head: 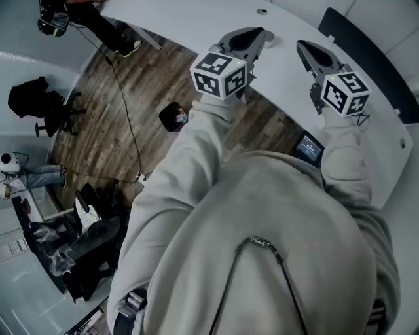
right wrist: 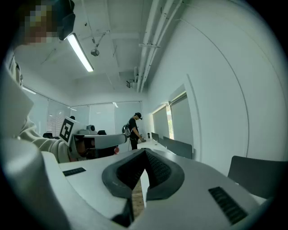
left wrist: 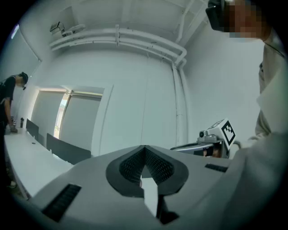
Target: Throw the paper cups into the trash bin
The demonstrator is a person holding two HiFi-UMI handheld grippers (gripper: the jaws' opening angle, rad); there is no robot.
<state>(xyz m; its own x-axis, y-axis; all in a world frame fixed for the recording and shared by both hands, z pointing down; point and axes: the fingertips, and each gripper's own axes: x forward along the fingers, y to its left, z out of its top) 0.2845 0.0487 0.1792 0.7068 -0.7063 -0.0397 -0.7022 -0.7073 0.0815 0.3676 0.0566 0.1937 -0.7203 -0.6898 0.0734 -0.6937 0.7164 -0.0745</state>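
No paper cup shows in any view. My left gripper (head: 256, 38) is held up over the edge of the white table (head: 190, 19), its jaws shut with nothing between them; the left gripper view has the pads meeting at my left gripper (left wrist: 145, 148). My right gripper (head: 305, 48) is beside it over the table, jaws also shut and empty, as my right gripper (right wrist: 145, 151) in its own view confirms. A small dark bin-like container (head: 173, 116) stands on the wood floor below and left of the left gripper.
A dark chair back (head: 370, 49) lines the table's far side. A small screen (head: 309, 148) sits near my right sleeve. On the floor at left are a black office chair (head: 40, 105), a cable (head: 124, 111) and bags. A person (right wrist: 133, 129) stands at a far desk.
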